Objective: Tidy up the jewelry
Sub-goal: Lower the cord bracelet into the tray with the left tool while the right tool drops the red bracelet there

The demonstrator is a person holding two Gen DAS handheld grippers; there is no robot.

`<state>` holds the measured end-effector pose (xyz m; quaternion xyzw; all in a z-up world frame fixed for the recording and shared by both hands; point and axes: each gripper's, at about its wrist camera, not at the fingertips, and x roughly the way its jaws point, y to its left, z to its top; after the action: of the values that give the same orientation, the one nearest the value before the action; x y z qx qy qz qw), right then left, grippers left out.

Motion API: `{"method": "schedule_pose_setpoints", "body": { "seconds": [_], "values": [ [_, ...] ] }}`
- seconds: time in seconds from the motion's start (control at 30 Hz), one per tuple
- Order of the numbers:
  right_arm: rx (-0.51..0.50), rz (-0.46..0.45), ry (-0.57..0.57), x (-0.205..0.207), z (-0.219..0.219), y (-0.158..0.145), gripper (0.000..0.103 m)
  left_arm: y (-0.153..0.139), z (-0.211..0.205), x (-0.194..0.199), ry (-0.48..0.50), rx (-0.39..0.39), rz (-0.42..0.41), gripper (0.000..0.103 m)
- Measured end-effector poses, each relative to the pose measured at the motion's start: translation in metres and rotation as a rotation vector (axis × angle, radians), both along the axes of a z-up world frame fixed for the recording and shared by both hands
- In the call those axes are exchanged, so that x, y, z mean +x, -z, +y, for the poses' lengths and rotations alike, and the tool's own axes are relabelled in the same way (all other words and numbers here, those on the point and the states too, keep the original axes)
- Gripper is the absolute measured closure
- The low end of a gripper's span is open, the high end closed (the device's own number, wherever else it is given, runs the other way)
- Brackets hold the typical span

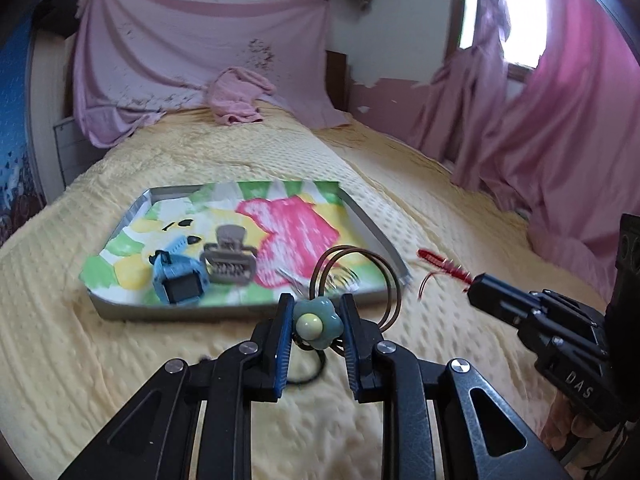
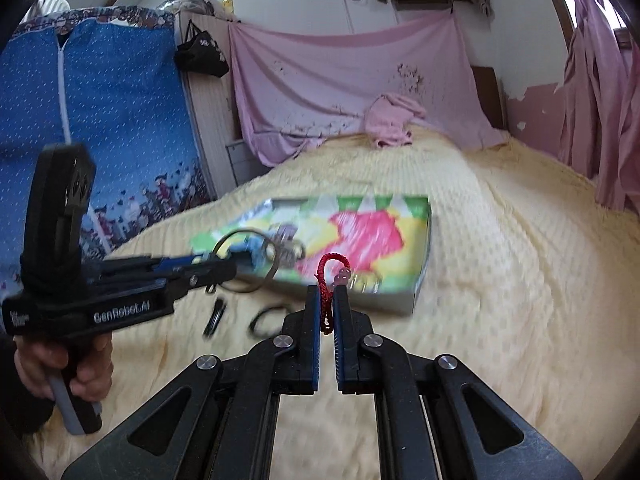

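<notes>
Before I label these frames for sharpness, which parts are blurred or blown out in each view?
Left wrist view: the patterned metal tray and its contents are motion-smeared, the teal flower hair tie in the left gripper stays sharp, the window is blown out. Right wrist view: tray and black loops smear, the red braided cord in the right gripper is crisp.

You see the bed [image 1: 400,184], covered by a yellow textured blanket [image 1: 120,360]. On it lie a shallow tray [image 1: 372,224] with a colourful lining, a crumpled pink cloth [image 1: 240,96] near the head, and black hair ties [image 2: 264,320] just before the tray.
</notes>
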<state>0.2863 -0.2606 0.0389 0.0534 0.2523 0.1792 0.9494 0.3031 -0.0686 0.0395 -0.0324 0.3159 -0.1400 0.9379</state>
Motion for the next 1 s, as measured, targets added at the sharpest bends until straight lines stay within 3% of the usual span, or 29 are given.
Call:
{"method": "schedule_pose_setpoints", "body": {
  "seconds": [0.2,0.47,0.73,1.0],
  "values": [
    [-0.004,0.009,0.006,0.062,0.008,0.009,0.097,0.008,0.002,0.05,-0.028,-0.001,0.016,0.081],
    [-0.039,0.1,0.019,0.102,0.017,0.048,0.097,0.041,-0.008,0.097,-0.047,0.014,0.129,0.081],
    [-0.051,0.166,0.006,0.115,0.016,0.069,0.097,0.067,-0.008,0.108,-0.058,0.016,0.21,0.081],
    [-0.054,0.182,0.007,0.114,0.013,0.072,0.096,0.066,-0.011,0.102,-0.065,0.026,0.175,0.081]
  ]
}}
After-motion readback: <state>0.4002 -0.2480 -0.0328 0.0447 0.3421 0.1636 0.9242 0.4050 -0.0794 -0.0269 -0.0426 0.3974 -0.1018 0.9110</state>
